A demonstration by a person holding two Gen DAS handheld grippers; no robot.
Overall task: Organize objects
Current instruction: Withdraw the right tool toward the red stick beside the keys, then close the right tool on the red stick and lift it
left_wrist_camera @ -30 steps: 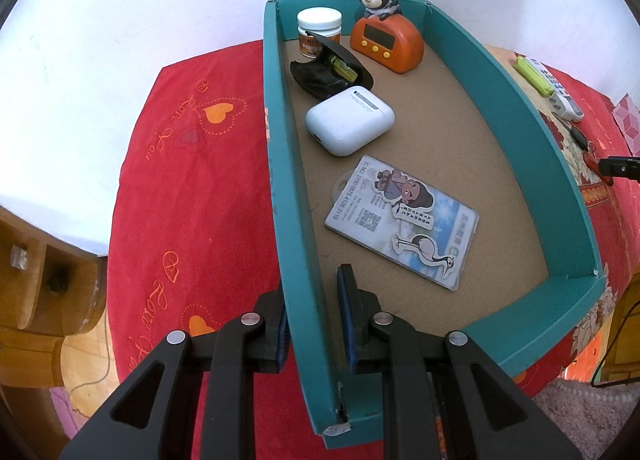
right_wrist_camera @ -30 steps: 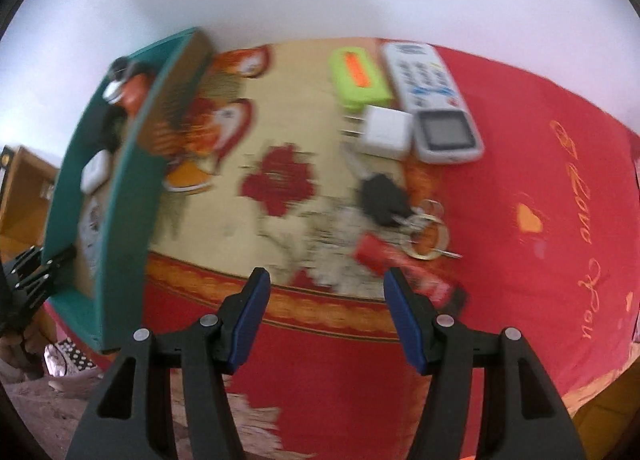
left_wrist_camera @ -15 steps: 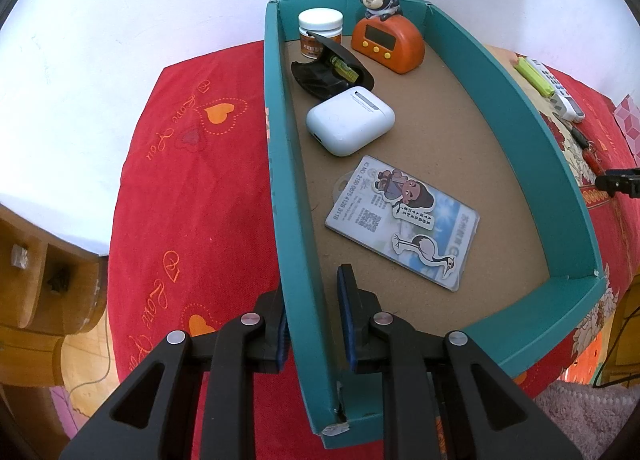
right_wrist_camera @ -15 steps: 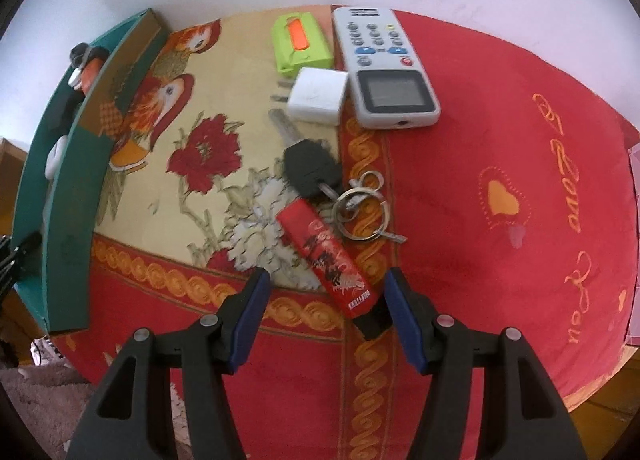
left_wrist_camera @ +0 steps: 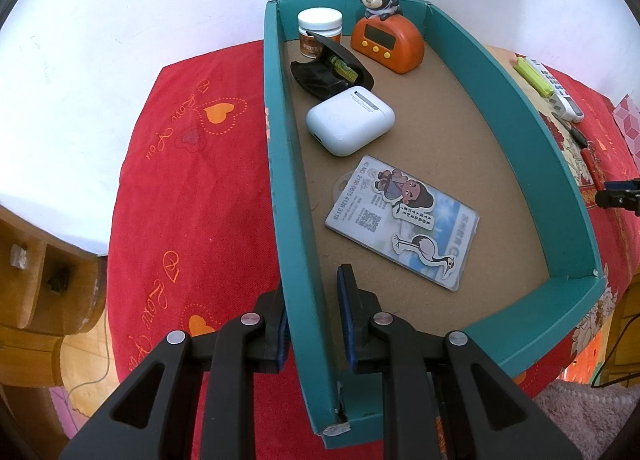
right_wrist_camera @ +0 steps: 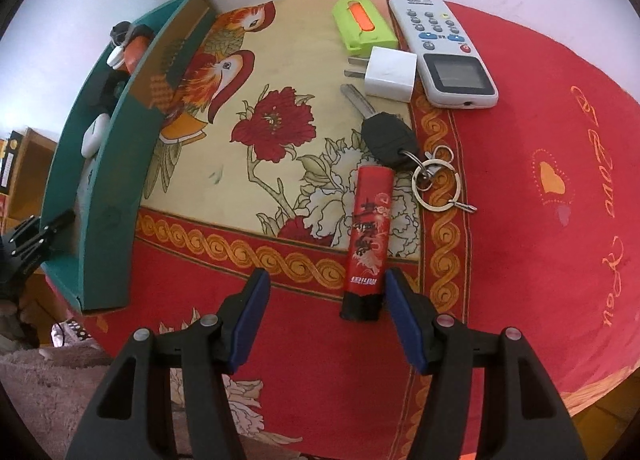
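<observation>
My left gripper [left_wrist_camera: 310, 320] is shut on the left wall of a teal box [left_wrist_camera: 280, 164], one finger inside and one outside. The box holds a white jar [left_wrist_camera: 320, 30], an orange timer [left_wrist_camera: 387, 44] with a monkey figure, a black case [left_wrist_camera: 332, 72], a white earbud case [left_wrist_camera: 350, 120] and a card [left_wrist_camera: 404, 220]. My right gripper [right_wrist_camera: 324, 320] is open above the cloth, with a red lighter [right_wrist_camera: 368, 240] lying by its right finger. Beyond lie a car key [right_wrist_camera: 386, 136] with rings, a white charger [right_wrist_camera: 390, 74], a remote [right_wrist_camera: 444, 48] and a green case [right_wrist_camera: 362, 22].
The red and floral cloth [right_wrist_camera: 540, 260] covers a table against a white wall. The teal box shows at the left of the right wrist view [right_wrist_camera: 108, 180]. Wooden furniture [left_wrist_camera: 36, 300] stands at the far left. Pink fuzzy fabric [right_wrist_camera: 48, 400] lies below the table edge.
My right gripper has moved forward and down toward the red lighter, which now lies just by its right finger. My left gripper still holds the box wall, unmoved.
</observation>
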